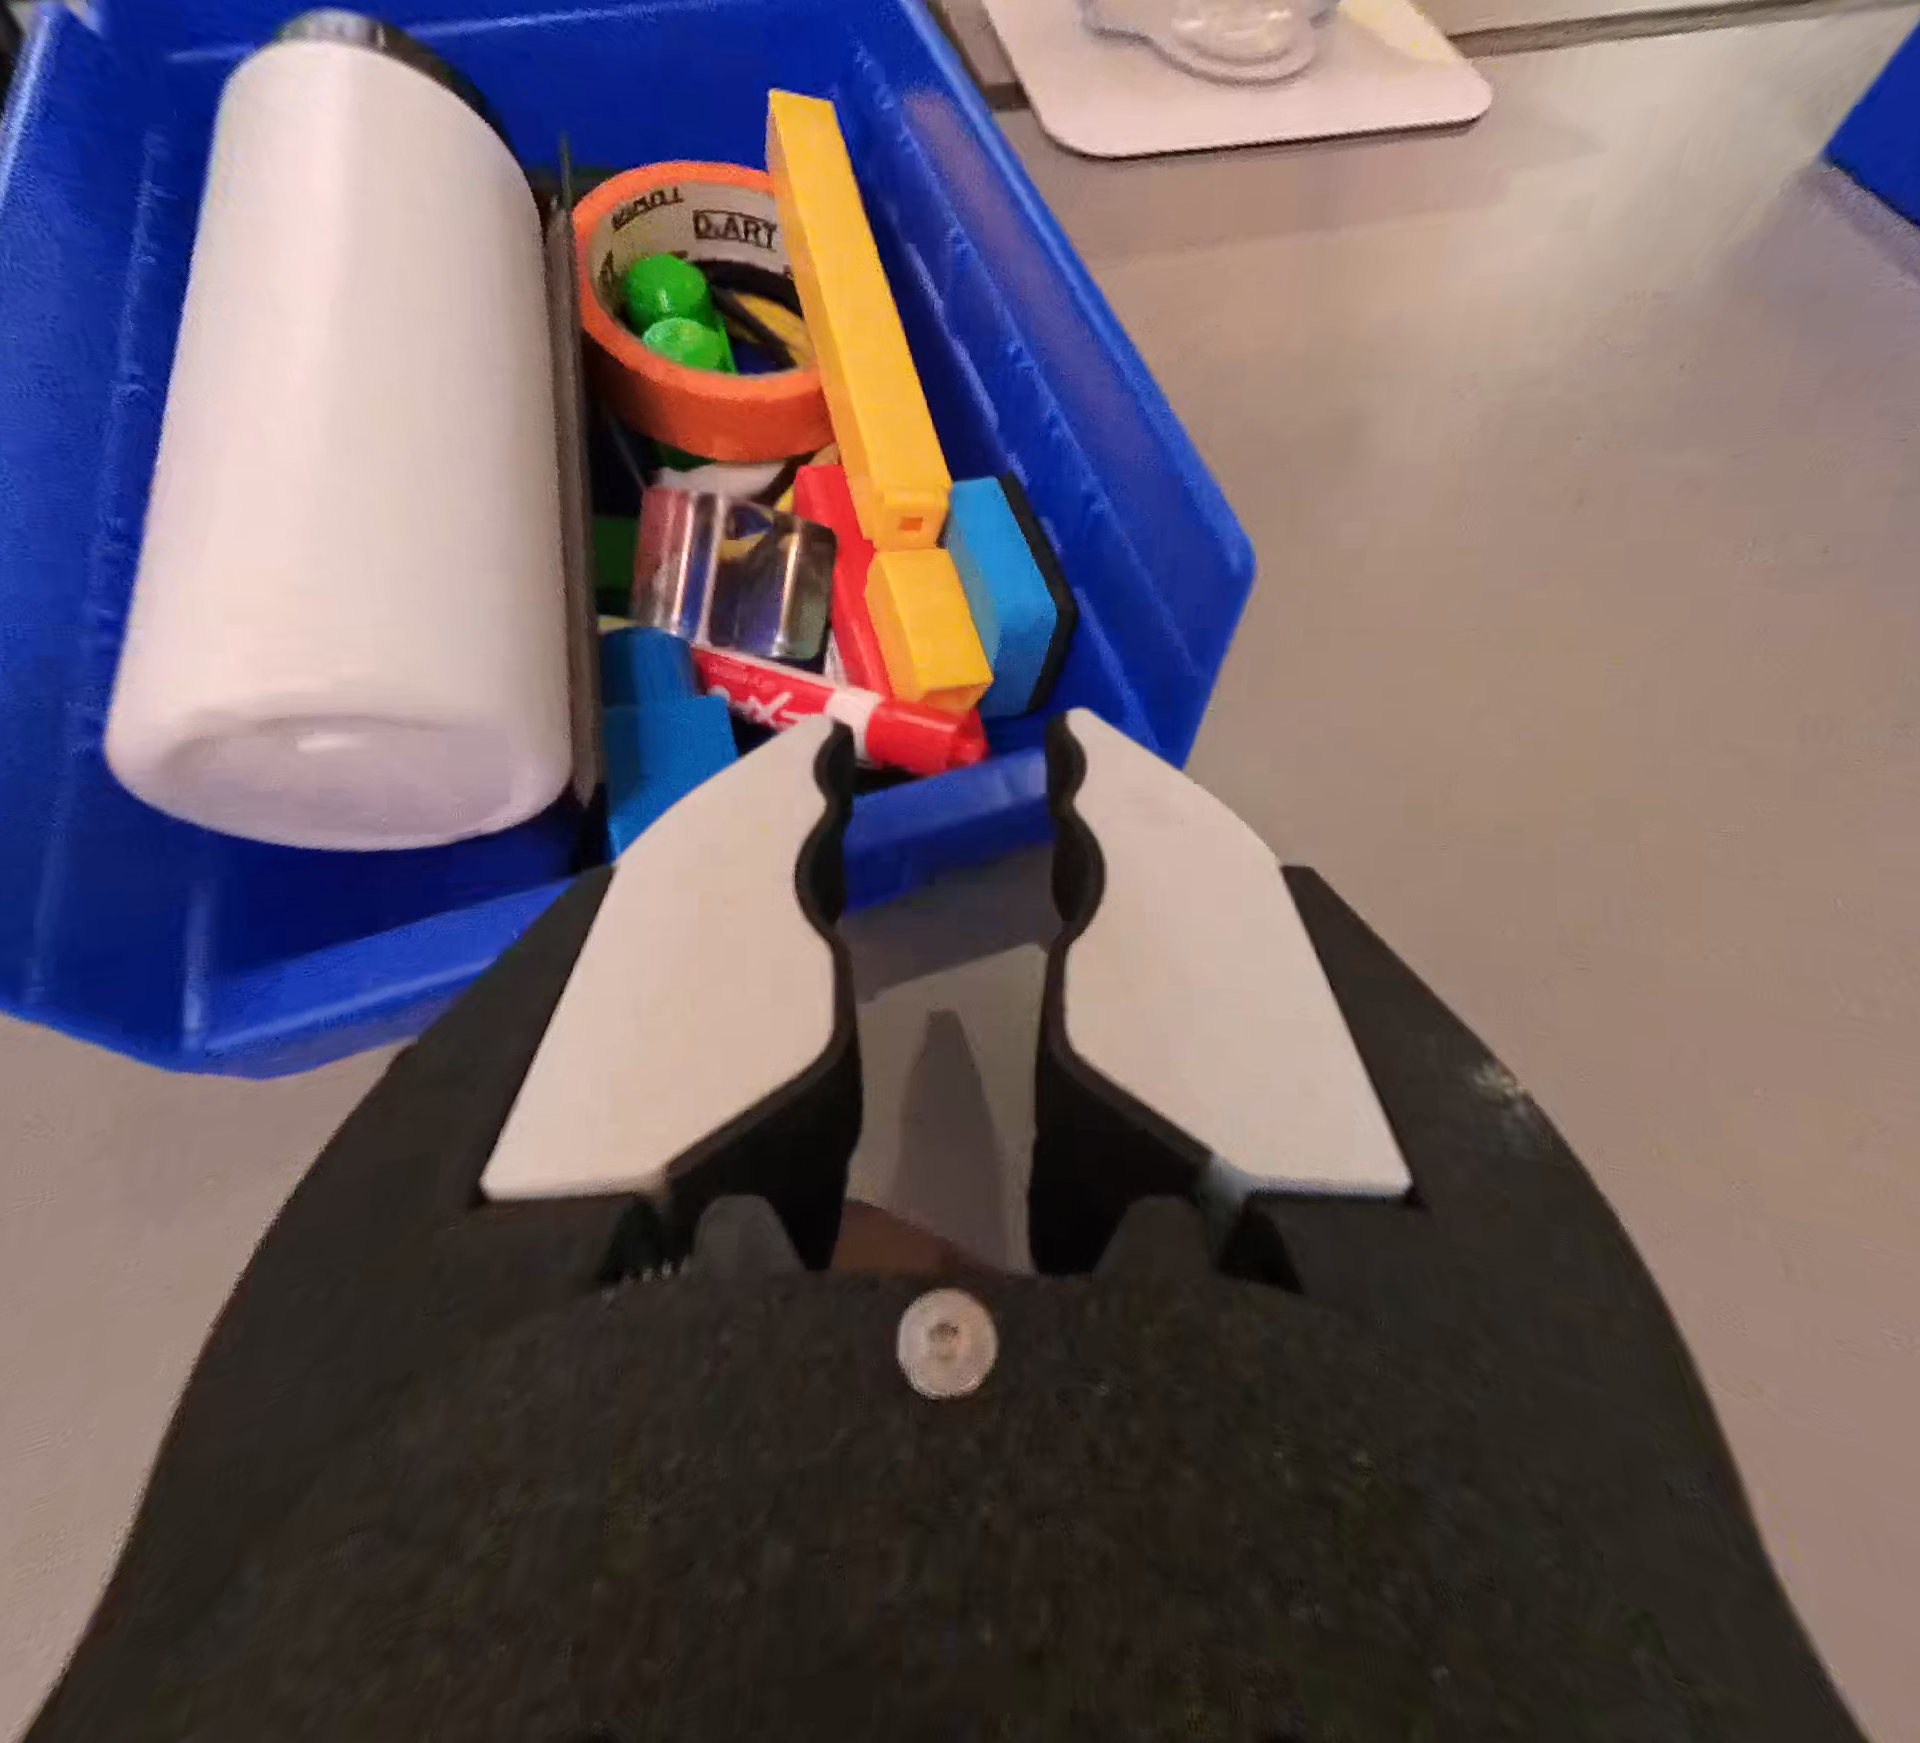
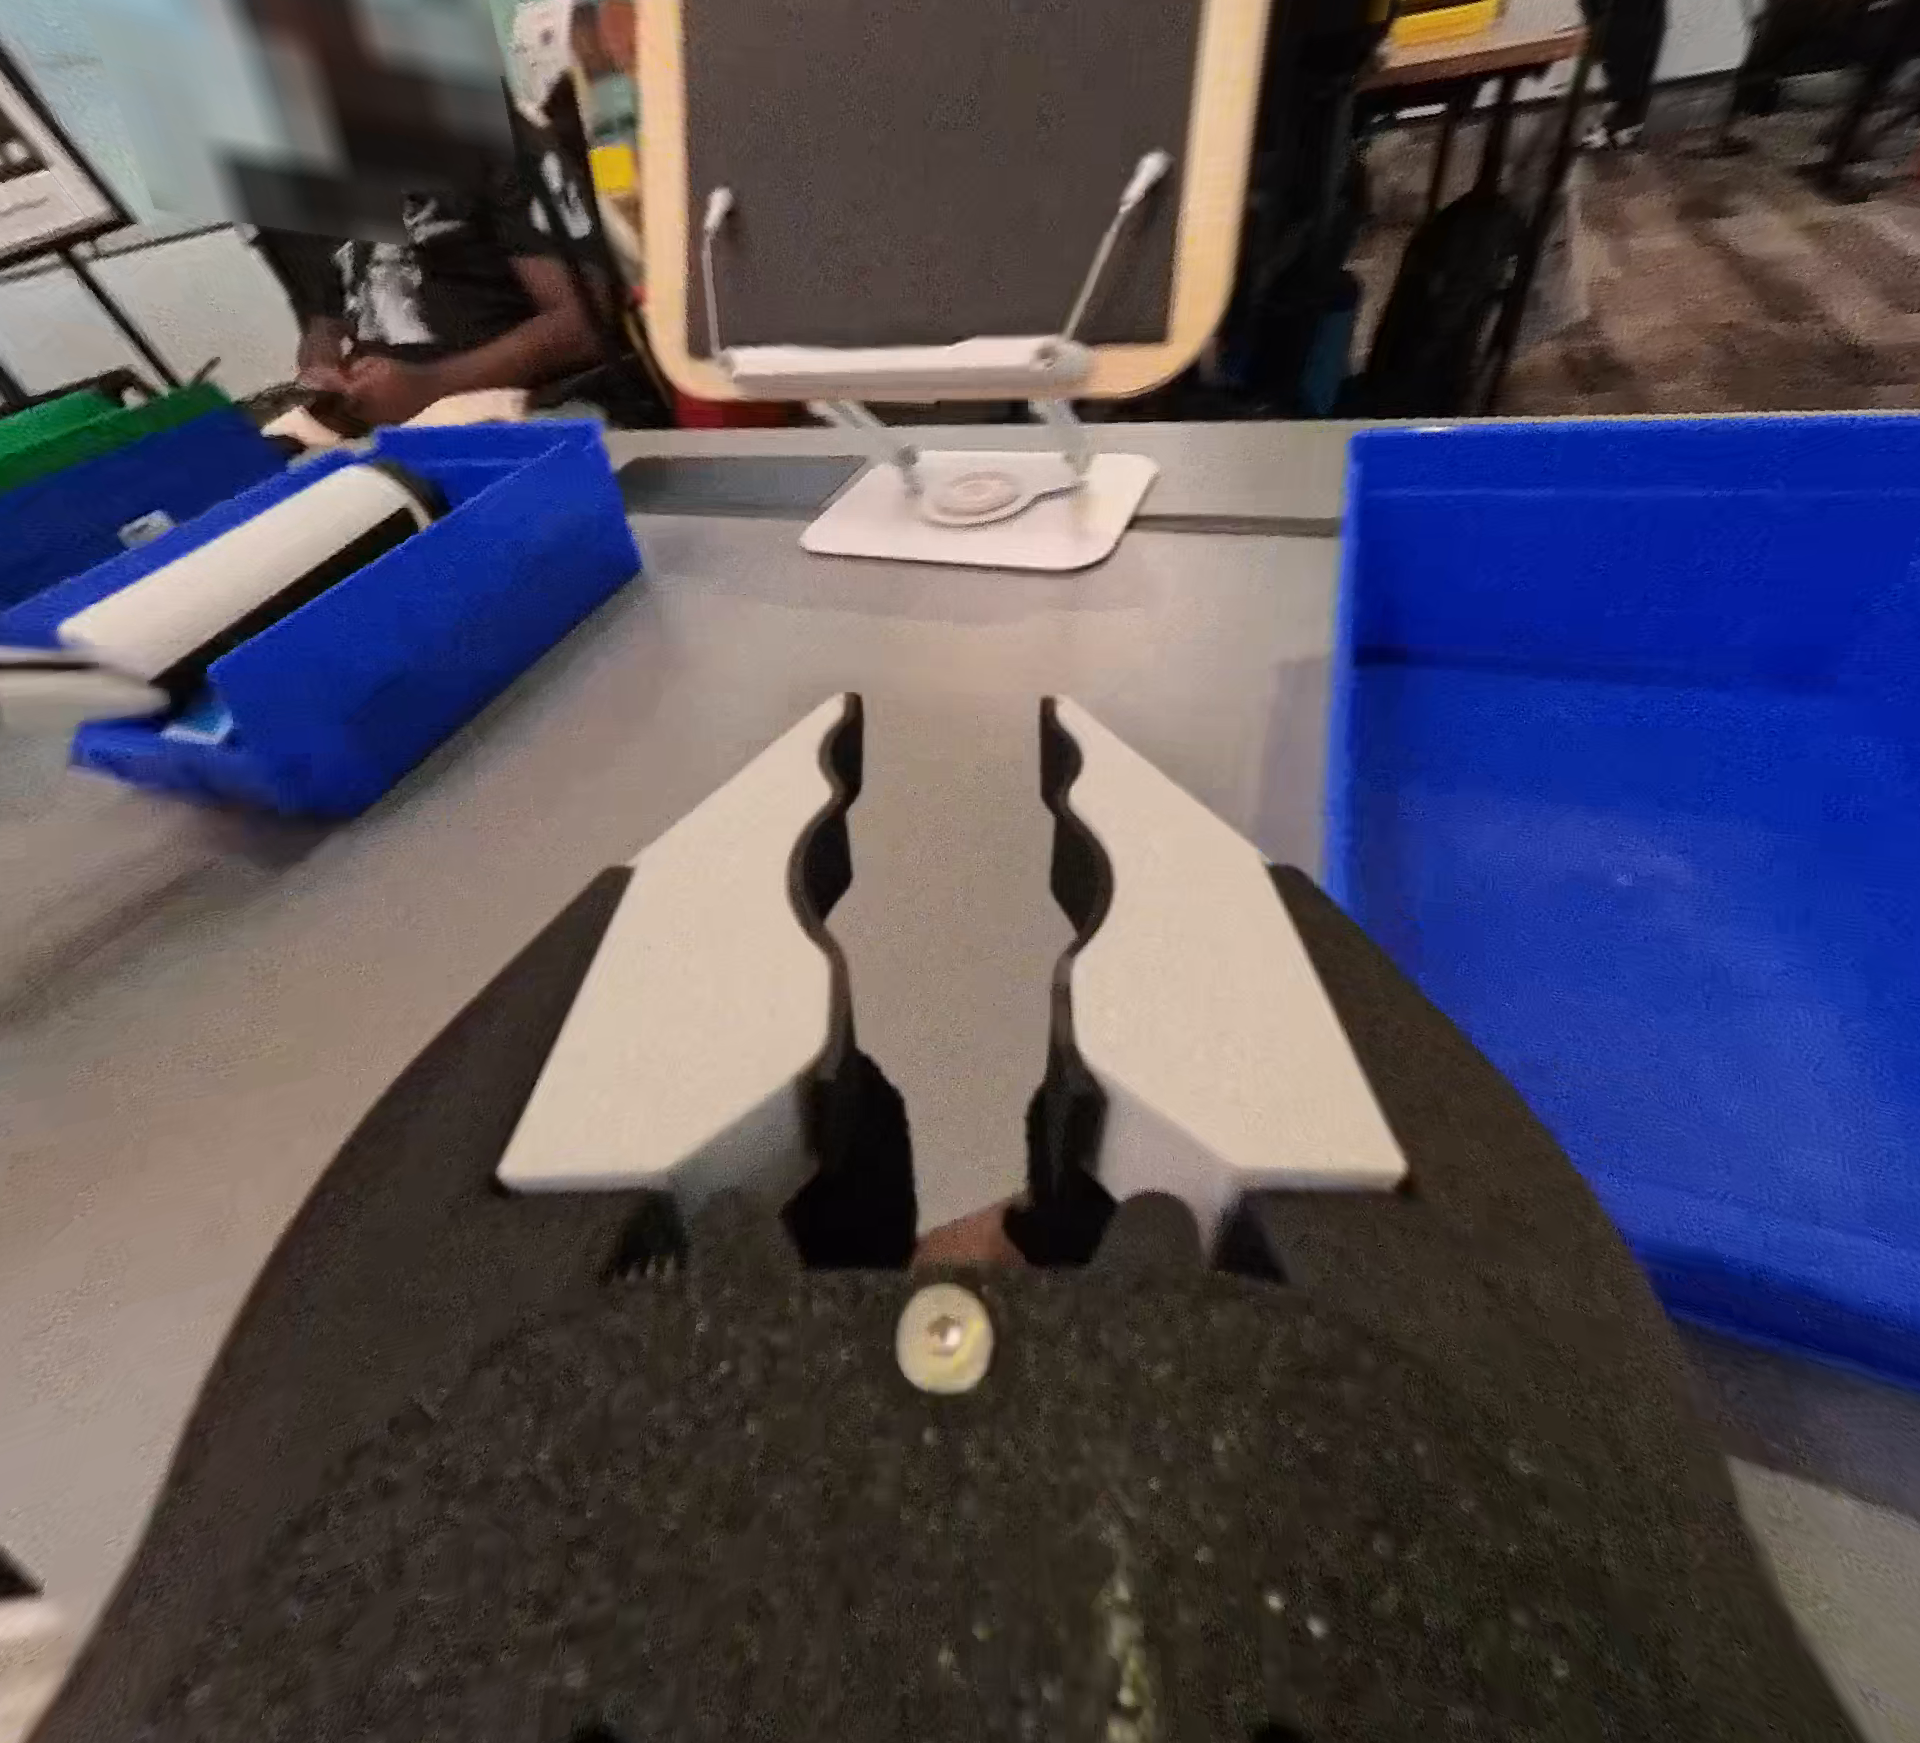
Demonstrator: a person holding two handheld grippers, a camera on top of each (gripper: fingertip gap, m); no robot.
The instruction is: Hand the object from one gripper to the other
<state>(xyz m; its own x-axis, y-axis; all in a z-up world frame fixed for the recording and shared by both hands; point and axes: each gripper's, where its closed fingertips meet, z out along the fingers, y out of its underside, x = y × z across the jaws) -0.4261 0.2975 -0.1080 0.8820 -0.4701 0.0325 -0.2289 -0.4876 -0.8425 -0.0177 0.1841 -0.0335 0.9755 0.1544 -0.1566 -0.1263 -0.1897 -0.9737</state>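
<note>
Bottle (image 1: 343, 446) and tape roll (image 1: 696, 311) in bin (image 1: 1039, 322), stand (image 1: 1236, 62) behind

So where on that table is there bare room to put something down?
The grey table is bare between the left bin and the right bin, up to the white stand. The right bin looks empty. The left bin is crowded: white bottle, tape, blocks.
</note>
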